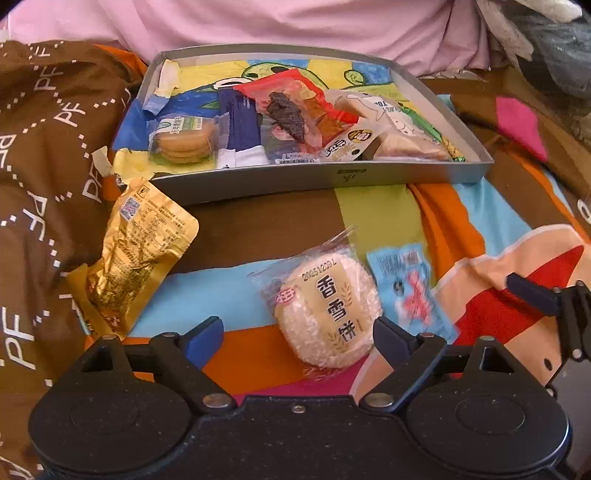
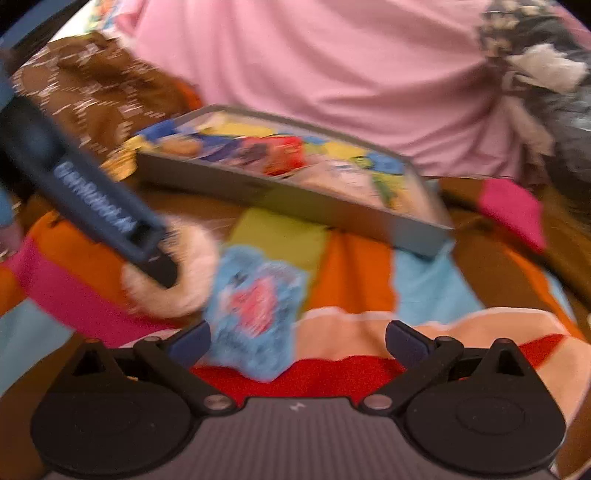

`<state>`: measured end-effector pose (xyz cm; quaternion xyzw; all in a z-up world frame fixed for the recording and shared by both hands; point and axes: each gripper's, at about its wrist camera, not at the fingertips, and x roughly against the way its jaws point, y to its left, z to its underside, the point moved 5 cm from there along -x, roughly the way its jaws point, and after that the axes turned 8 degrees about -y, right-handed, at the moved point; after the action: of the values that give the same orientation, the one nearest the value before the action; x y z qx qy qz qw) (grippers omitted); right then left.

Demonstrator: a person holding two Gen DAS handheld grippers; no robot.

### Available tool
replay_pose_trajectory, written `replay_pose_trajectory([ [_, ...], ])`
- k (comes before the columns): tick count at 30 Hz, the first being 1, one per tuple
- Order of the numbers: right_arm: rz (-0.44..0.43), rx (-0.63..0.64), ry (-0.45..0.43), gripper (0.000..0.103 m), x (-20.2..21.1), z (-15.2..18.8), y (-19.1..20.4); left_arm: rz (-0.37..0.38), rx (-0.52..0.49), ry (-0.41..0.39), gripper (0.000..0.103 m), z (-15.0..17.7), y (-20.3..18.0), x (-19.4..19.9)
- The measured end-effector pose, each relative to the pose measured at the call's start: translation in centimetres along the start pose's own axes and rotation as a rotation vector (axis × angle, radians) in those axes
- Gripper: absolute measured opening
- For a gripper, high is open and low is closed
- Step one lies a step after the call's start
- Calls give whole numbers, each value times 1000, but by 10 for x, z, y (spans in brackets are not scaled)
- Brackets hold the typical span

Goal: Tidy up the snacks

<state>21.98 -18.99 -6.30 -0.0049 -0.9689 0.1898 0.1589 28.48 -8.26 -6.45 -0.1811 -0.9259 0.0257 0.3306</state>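
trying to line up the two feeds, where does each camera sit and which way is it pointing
Left wrist: sits on the left gripper, looking forward over its open fingers at the round rice cracker, the gold pouch and the grey tray of snacks; the right gripper's finger shows at the right edge.
Right wrist: sits on the right gripper, open, aimed at the blue packet with the tray beyond; the left gripper's finger crosses at the left. Blurred.
Shared: tray, rice cracker, blue packet, striped cloth, pink fabric.
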Motion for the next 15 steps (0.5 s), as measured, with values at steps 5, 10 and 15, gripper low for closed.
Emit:
replay_pose_trajectory([
  [5,48,-29,-26,103,1,-4,-20,-14,33,9,80,2,5,-6],
  [10,-50,25,-47,103,3,-4,-6,-19,60,2,79,0,6,-7],
  [15,-183,8,-52,95,3,-5,5,14,97,-9,73,-5,6,-8],
])
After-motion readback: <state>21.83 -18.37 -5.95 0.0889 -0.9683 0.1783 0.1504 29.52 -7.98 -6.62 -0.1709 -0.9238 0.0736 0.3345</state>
